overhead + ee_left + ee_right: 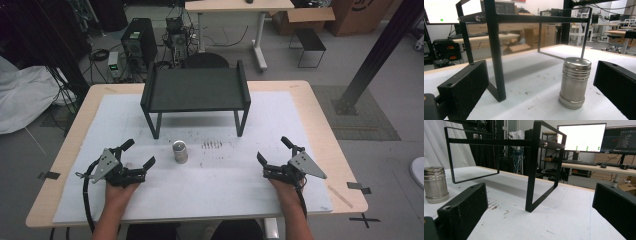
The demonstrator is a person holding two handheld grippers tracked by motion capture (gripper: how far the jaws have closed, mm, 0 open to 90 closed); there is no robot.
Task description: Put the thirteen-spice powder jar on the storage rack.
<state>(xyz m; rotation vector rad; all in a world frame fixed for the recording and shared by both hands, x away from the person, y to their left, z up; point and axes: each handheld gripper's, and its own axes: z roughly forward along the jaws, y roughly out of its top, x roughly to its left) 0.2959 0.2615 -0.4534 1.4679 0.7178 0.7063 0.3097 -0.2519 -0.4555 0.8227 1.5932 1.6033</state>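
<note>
The metal shaker (179, 152) stands upright on the white mat (215, 185), its long axis vertical and its ribbed cap on top, a little in front of the black shelf (195, 90) and just off that shelf's front left leg. In the left gripper view the shaker (574, 82) stands whole, right of centre, in the gap between the two black jaws but ahead of them, touching neither. In the right gripper view the shaker (434, 185) is cut off by the left edge, so part of its side is lost. The left gripper (138, 154) rests on the mat to the left of the shaker, near it but apart, jaws spread wide with nothing between them. The right gripper (272, 149) lies well apart on the other side, its jaws likewise spread and holding nothing. A patch of small dark marks (211, 145) on the mat right of the shaker is too small to make out. The table (325, 135) shows a wooden border around the mat.
</note>
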